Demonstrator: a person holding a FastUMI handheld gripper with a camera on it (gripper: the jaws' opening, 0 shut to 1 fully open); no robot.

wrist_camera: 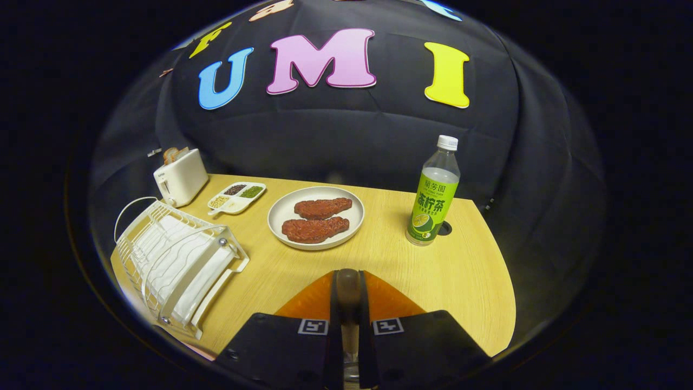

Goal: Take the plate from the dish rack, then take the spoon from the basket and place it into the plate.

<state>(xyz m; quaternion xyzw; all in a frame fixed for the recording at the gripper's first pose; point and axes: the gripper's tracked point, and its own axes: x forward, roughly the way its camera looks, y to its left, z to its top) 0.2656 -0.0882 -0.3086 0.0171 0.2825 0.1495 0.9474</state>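
Observation:
My gripper (348,295) is shut on a slim brown spoon (348,281); its rounded end pokes out between the fingertips, and the rest is hidden by the fingers. Right under and just ahead of the fingers lies an orange plate (308,303) on the wooden table (455,271), mostly covered by the gripper body. The white wire dish rack (173,260) stands to the left of the fingers, with no plate in it.
Beyond the fingers sits a white plate (281,214) holding two red meat pieces. A green-labelled bottle (433,195) stands to its right. A white toaster (181,176) and a small divided dish (237,197) are at the back left. The table's edge curves close on the right.

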